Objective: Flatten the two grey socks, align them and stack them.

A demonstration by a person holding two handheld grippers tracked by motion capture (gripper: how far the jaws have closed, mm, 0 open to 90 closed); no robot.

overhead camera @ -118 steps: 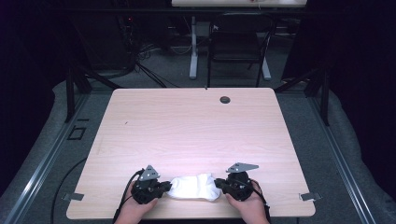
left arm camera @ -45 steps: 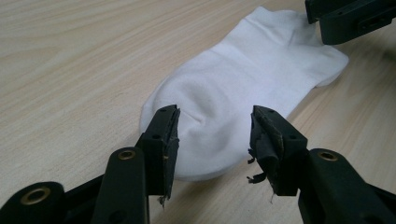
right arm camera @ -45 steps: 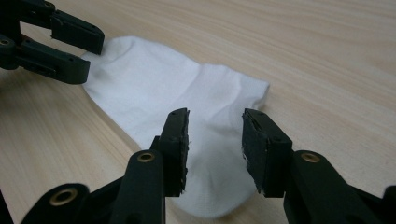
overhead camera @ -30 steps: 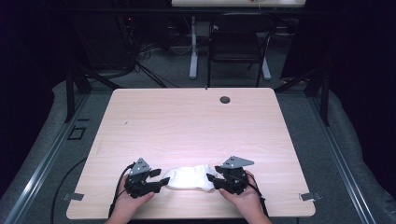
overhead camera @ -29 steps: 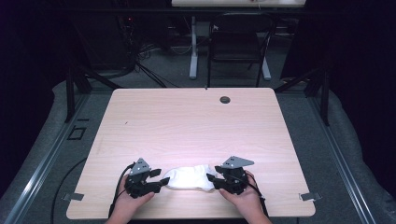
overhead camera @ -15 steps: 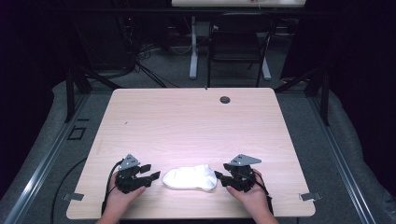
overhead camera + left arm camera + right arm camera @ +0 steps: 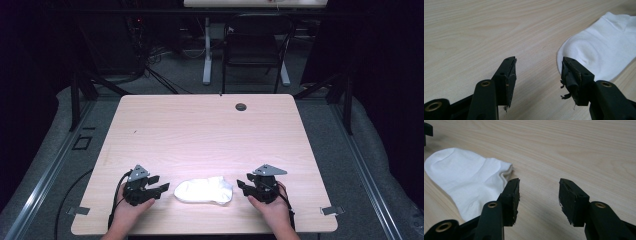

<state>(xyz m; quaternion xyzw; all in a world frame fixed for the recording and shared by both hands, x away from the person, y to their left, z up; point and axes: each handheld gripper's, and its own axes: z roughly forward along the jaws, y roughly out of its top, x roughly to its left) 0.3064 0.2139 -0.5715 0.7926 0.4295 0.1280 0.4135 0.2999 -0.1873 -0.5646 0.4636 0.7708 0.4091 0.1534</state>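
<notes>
One white sock [image 7: 204,190] flat, long axis left-right, cuff rightward.

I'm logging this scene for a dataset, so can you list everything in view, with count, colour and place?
sock: one, white, lying flat near the front edge of the table, between the two grippers, touched by neither
table: one, light wood top, centre of the high view
grommet: one, dark, round, in the table top near its far edge
chair: one, dark, on the floor behind the table
desk leg: one, pale, on the floor left of the chair
cables: several, black, on the floor behind the table at far left
left hand-held gripper: one, black, left of the sock, jaws open
right hand-held gripper: one, black, right of the sock, jaws open
</notes>
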